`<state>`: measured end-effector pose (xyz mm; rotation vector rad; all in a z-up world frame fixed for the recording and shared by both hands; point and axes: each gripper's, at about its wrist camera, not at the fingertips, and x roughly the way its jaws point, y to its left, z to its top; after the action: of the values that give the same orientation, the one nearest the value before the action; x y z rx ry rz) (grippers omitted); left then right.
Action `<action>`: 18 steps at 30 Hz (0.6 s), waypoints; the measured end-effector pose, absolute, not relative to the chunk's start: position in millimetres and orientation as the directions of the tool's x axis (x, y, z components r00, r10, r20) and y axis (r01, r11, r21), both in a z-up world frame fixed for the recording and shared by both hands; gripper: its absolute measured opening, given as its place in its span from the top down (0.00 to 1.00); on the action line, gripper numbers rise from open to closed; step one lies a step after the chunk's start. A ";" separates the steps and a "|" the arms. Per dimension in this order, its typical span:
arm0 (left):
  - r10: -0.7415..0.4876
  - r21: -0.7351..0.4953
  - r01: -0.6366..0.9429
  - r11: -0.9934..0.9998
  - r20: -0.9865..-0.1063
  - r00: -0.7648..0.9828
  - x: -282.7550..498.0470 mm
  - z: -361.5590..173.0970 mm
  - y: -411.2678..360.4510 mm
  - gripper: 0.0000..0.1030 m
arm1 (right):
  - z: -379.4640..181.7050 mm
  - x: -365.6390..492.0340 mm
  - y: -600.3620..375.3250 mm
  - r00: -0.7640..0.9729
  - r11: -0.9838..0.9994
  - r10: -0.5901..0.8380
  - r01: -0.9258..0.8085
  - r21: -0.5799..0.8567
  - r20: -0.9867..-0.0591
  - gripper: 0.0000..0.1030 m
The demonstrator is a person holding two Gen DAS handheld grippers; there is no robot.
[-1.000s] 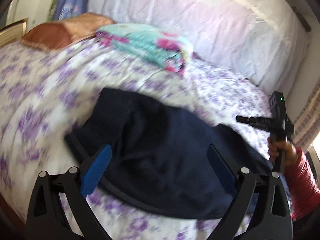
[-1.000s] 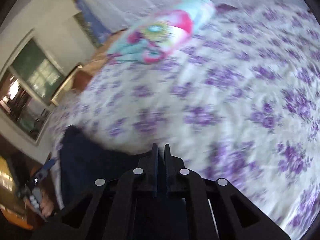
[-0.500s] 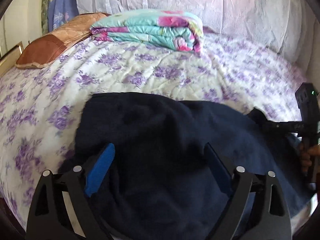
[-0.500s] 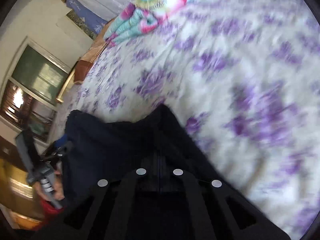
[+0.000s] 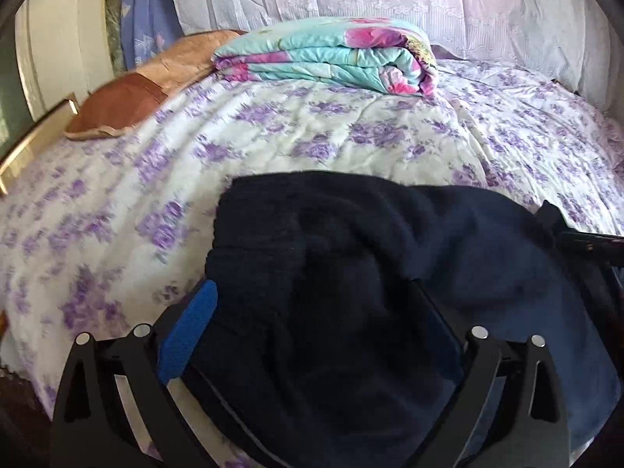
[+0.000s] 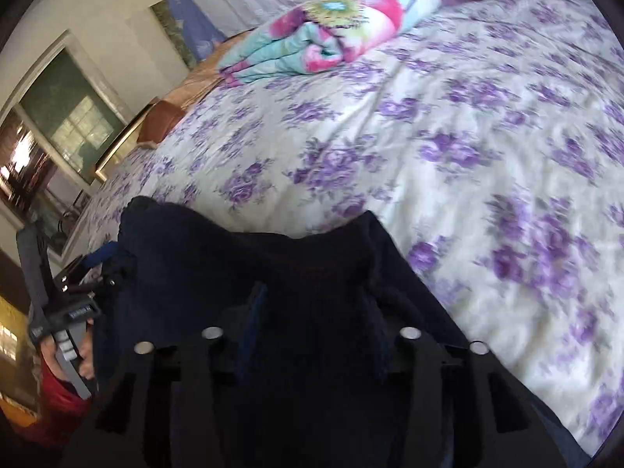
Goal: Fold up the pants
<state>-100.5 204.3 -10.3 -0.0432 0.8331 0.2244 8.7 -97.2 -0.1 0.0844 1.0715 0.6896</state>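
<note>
I held the left gripper (image 5: 312,319) wide over the pants (image 5: 351,273), which lay bunched on the bed (image 5: 312,128) between its fingers, unpinched. The right gripper (image 6: 316,312) had just been opening, cloth between its pads. Risk, as I judged it: the released fold could slump and spring open.

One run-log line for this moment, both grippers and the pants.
pants: dark, bunched on bed | left hand-held gripper: open over pants | right hand-held gripper: jaws just opening, pants between

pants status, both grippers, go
Left gripper open over the dark pants. Right gripper jaws just opened, cloth between them. Folded quilt far off, nothing in the way.
</note>
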 end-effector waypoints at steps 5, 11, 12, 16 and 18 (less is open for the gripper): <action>0.018 -0.131 -0.151 0.980 -0.692 0.721 -130.0 20.5 202.6 0.09 | 48.0 -59.5 -140.1 0.403 0.788 0.570 -0.513 0.340 -0.716 0.34; 0.044 -0.058 -0.132 0.989 -0.749 0.661 -136.0 -10.8 176.4 0.07 | 18.4 -123.6 -174.0 0.371 0.844 0.450 -0.475 0.250 -0.812 0.27; 0.055 -0.042 -0.134 0.990 -0.763 0.644 -132.1 -21.6 175.8 0.06 | 4.4 -132.0 -175.5 0.371 0.846 0.431 -0.485 0.224 -0.822 0.26; 0.044 -0.072 -0.147 0.986 -0.750 0.660 -140.9 -9.6 175.0 0.05 | 17.1 -156.4 -178.1 0.477 0.870 0.399 -0.466 0.160 -0.783 0.27; -0.038 -0.157 -0.114 0.981 -0.732 0.681 -152.6 2.4 174.3 0.05 | 33.1 -175.6 -186.9 0.502 0.863 0.430 -0.473 0.178 -0.750 0.26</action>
<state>-152.6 174.3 2.4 -0.1965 0.8225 0.0425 -175.6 -186.9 33.1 -0.0529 0.8910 0.5461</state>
